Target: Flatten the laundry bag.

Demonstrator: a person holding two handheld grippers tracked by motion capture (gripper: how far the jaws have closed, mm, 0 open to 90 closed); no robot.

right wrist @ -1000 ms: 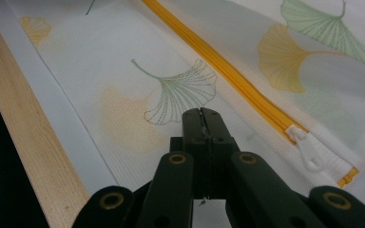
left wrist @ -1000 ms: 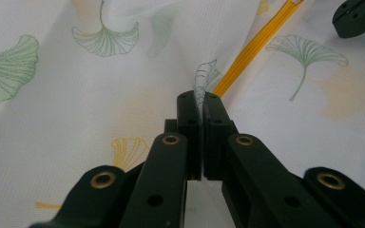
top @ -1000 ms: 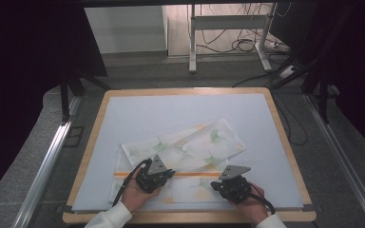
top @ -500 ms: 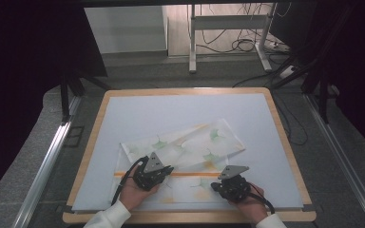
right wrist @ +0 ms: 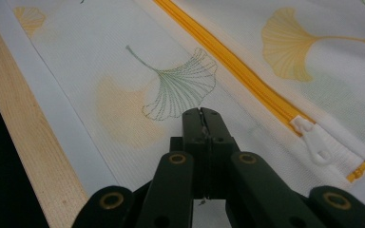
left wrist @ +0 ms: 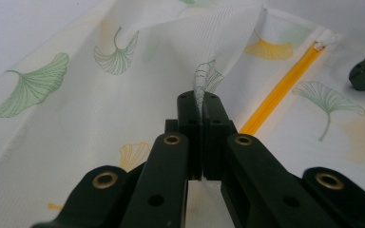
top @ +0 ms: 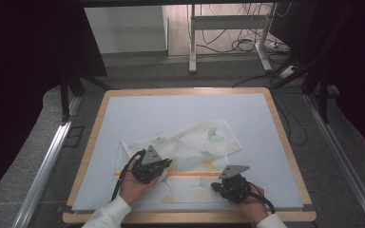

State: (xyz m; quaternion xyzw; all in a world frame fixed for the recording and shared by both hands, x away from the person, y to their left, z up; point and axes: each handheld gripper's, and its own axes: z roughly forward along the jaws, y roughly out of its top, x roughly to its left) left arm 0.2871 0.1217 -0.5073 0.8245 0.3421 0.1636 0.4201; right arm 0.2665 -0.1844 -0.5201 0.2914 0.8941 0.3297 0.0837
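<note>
Left gripper (left wrist: 200, 102): jaws closed on a pinched-up ridge of the bag (top: 185, 147) (white mesh, green and yellow ginkgo-leaf print). The fold stands up between the pads and the fabric tents up ahead of the jaws. In its own view the yellow zipper (left wrist: 278, 90) runs diagonally just to the right of the jaws, with the other gripper's dark tip at the far right edge.

Right gripper (right wrist: 203, 116): jaws pressed together, tips down on the bag's flat near layer. A thin bit of fabric seems caught between the pads (hard to be sure). A green leaf print lies right ahead of the tips. The white zipper pull (right wrist: 316, 141) lies to the right of the jaws, near the zipper's end. The wooden table edge (right wrist: 33, 142) runs to the left of the jaws.

High view: left gripper (top: 164, 166) sits on the bag's left part, just above the zipper line. Right gripper (top: 217, 186) sits below that line near the bag's front edge. The two are well apart. The bag lies crumpled on the white mat (top: 180, 109), spreading away from both grippers.
</note>
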